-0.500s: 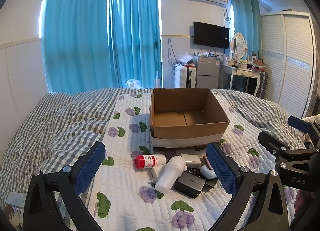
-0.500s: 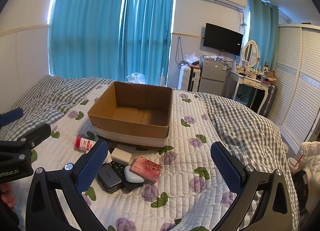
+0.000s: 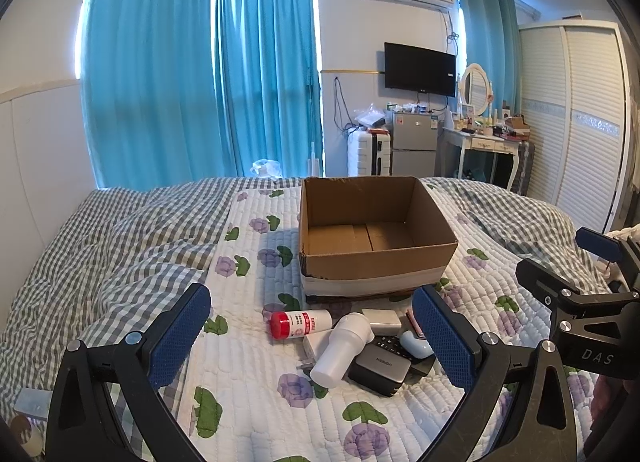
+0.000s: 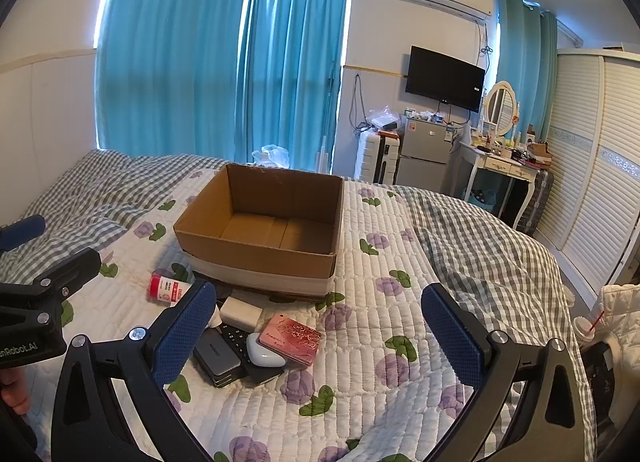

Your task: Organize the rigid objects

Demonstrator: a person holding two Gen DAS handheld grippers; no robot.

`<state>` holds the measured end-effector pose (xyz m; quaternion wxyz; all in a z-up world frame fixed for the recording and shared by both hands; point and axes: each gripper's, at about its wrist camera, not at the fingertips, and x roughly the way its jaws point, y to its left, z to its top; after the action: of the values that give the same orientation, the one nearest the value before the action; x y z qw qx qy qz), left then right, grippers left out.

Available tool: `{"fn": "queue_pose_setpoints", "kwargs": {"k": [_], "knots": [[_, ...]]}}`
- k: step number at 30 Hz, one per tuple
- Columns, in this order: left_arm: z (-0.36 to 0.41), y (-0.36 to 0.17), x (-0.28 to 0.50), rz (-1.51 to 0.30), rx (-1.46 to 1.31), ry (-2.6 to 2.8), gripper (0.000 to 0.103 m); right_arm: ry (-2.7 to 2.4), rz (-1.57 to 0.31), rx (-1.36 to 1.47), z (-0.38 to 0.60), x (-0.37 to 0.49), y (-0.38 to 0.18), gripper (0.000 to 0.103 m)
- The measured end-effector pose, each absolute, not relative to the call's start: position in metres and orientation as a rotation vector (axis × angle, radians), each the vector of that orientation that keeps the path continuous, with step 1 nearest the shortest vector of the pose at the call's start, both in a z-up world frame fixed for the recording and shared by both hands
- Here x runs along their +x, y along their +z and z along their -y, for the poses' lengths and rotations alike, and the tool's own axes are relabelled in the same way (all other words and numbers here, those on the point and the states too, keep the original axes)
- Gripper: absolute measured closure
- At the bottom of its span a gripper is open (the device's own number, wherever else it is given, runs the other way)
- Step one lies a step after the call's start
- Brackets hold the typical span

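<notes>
Right now we see one box (image 3: 372, 238), open-topped and with nothing inside it, standing on the bed (image 3: 248, 350). At its 6 o'clock lies one cluster of small things, touching or overlapping each other.

We count seven items. One bottle (image 3: 300, 324) with a red cap lies on its side at the cluster's 9 o'clock. One white cylinder (image 3: 344, 348) lies tilted over one grey charger (image 3: 380, 368). One white block (image 4: 241, 312) sits nearest the box. One remote (image 4: 236, 338) lies under the others, mostly hidden. One pale blue case (image 4: 264, 350) rests on the remote, touching one pink case (image 4: 290, 338) at its 3 o'clock.

We hold two tools. The left tool (image 3: 316, 336) is spread wide above the quilt, with the bottle, cylinder and charger seen between its pads, none pinched. The right tool (image 4: 320, 332) is likewise spread wide, pinching nothing; the pink case and pale blue case show between its pads, toward the left one. In each view the other tool's frame shows at the edge, at 3 o'clock for the left view and 9 o'clock for the right.
</notes>
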<state>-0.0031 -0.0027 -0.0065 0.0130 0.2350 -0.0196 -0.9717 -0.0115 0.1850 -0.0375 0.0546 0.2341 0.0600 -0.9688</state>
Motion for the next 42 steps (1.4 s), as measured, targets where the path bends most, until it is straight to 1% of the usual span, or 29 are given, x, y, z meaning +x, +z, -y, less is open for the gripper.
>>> {"fn": "queue_pose_setpoints", "kwargs": {"k": [26,30,36,42], "knots": [[0.007,-0.008,-0.006,0.051,0.751,-3.015,0.0,-2.94,-0.194,0.724,-0.184,-0.013,-0.041,0.0],[0.01,-0.017,-0.017,0.049,0.822,-2.971,0.0,-2.937,-0.196,0.749,-0.185,-0.017,-0.046,0.0],[0.014,-0.055,-0.052,0.019,1.026,-2.866,0.0,-2.897,-0.194,0.863,-0.186,-0.042,-0.068,0.0],[0.001,-0.094,-0.084,0.089,1.225,-2.801,0.002,-2.821,-0.198,1.034,-0.183,-0.076,-0.108,0.0]]}}
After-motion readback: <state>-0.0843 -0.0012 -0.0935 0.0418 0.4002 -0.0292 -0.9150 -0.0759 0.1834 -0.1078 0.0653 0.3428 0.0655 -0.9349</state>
